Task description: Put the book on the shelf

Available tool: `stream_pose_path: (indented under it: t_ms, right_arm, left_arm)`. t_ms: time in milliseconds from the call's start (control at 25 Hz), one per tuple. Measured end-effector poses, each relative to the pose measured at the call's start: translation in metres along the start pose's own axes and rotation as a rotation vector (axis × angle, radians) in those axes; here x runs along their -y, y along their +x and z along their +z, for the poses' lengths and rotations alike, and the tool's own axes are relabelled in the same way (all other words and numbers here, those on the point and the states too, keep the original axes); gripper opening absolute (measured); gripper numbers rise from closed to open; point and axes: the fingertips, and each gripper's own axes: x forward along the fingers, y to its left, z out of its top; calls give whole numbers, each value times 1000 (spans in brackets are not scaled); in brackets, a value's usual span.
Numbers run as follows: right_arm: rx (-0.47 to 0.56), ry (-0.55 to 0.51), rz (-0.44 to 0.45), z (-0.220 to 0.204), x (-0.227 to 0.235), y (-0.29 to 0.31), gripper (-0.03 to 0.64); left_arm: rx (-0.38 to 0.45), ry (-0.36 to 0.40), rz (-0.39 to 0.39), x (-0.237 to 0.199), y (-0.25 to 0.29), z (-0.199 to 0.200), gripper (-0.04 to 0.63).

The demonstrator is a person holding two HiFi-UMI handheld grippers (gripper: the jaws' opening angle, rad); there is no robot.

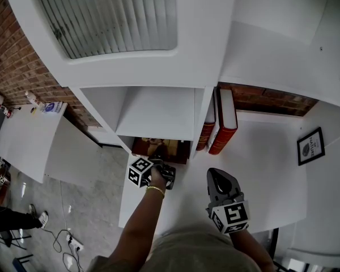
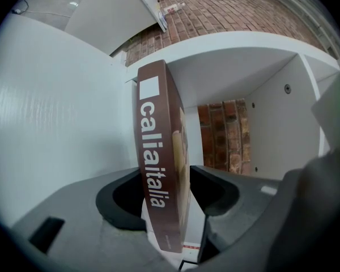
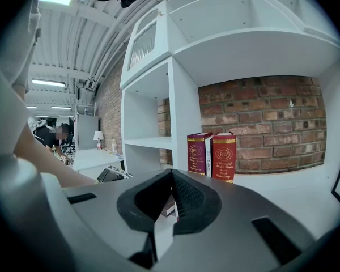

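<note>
Brown book (image 2: 158,169) stands upright, spine toward me, in the low compartment of the white shelf (image 2: 232,61). It is between the jaws of my left gripper (image 2: 169,188), which are slightly spread, the right one just clear of the cover. My right gripper (image 3: 171,177) hangs pressed together over the counter (image 1: 266,169), with two red books (image 3: 211,154) standing farther off.

- The book (image 2: 158,169) stands in the lower compartment of the shelf (image 1: 158,112), at frame centre, between the left tongs (image 2: 167,194).
- Two more books (image 1: 218,123) stand just right of the shelf, on the surface (image 1: 266,169).
- A framed picture (image 1: 310,146) stands at far right.
</note>
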Motion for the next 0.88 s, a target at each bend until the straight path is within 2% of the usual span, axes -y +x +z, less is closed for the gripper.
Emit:
stream_pose_path:
  t_ms: [440, 880]
  right_arm:
    - [8, -10, 23, 4, -8, -1, 6]
    - [22, -6, 32, 4, -14, -4, 6]
  left_arm:
    - [-26, 12, 21, 1, -10, -6, 307]
    - [-43, 28, 45, -3, -17, -11, 459]
